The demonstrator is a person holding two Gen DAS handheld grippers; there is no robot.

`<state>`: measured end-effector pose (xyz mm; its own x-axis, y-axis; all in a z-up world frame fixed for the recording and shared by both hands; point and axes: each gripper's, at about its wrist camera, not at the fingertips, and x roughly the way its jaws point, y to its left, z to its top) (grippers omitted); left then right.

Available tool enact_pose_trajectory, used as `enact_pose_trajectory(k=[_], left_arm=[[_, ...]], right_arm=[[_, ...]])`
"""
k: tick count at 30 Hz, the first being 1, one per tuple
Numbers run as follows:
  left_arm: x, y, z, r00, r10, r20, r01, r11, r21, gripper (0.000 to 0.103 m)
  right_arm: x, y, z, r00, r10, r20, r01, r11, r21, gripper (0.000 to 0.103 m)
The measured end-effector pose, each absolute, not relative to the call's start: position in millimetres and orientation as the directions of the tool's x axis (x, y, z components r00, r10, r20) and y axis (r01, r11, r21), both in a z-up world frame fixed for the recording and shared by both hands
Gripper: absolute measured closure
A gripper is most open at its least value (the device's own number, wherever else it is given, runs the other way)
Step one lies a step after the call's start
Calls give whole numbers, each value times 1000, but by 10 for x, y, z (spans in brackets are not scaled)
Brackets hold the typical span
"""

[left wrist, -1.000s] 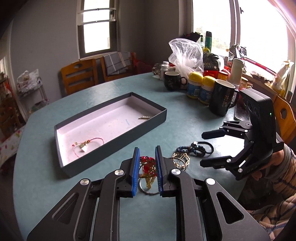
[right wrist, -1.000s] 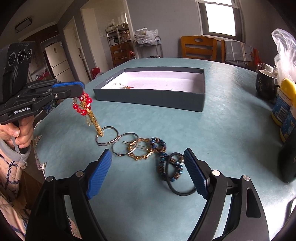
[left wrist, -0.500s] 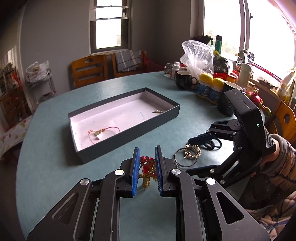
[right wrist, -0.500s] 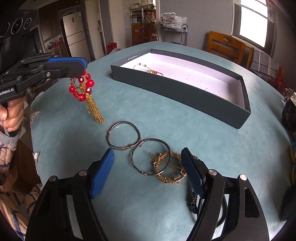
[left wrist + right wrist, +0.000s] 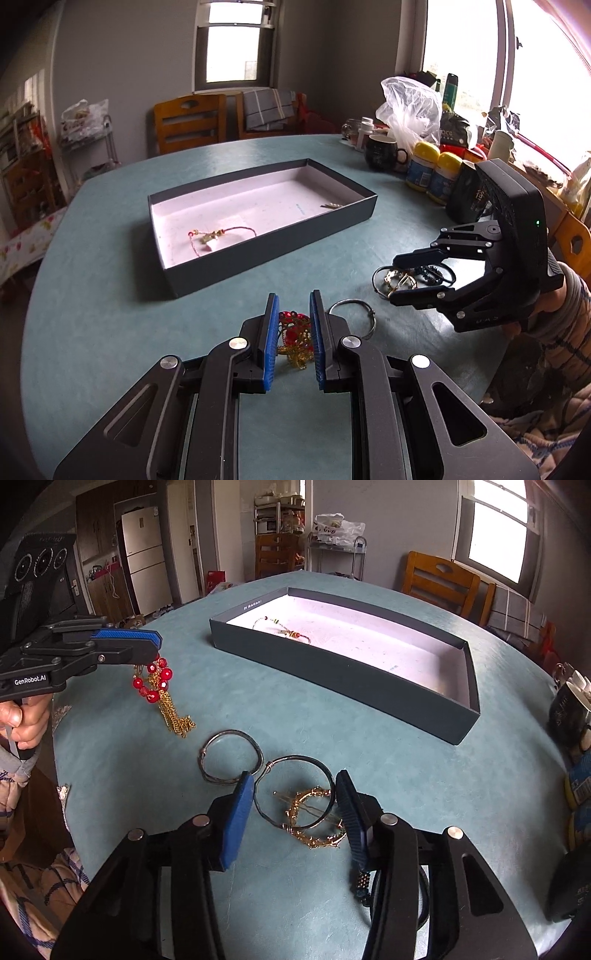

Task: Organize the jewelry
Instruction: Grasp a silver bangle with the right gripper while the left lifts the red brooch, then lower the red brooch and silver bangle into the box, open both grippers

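My left gripper point(image 5: 292, 325) is pinching the red bead and gold chain piece point(image 5: 159, 694), lifted off the table, and next it goes into the dark box point(image 5: 280, 242). Right gripper point(image 5: 295, 808) is spread around a wire bangle point(image 5: 295, 792) — it needs to close on it.

One open dark box point(image 5: 343, 672) holding two pieces: one red cord bracelet point(image 5: 218, 233) and one small gold clip point(image 5: 331, 205). On the table: two plain metal bangles point(image 5: 231, 751) point(image 5: 295, 792), one gold hair ornament point(image 5: 314, 821), one dark beaded bracelet point(image 5: 364, 884). One red-bead and gold-chain piece point(image 5: 159, 694), hanging. Two mugs point(image 5: 382, 152) point(image 5: 466, 192), two yellow-lidded jars point(image 5: 421, 167) point(image 5: 443, 176), two grippers point(image 5: 293, 334) point(image 5: 295, 808)
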<state>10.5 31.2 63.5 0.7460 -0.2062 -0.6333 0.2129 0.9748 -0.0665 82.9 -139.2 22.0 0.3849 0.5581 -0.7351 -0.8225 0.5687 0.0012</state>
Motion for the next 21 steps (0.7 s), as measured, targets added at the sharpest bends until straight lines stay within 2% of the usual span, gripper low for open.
enact_pose_trajectory(k=[21], left_arm=[[451,439,1200,822,-167,-545,198,980,-2,85]], right_arm=[[1378,-1574,870,489,633,-599,-769,638,46,57]])
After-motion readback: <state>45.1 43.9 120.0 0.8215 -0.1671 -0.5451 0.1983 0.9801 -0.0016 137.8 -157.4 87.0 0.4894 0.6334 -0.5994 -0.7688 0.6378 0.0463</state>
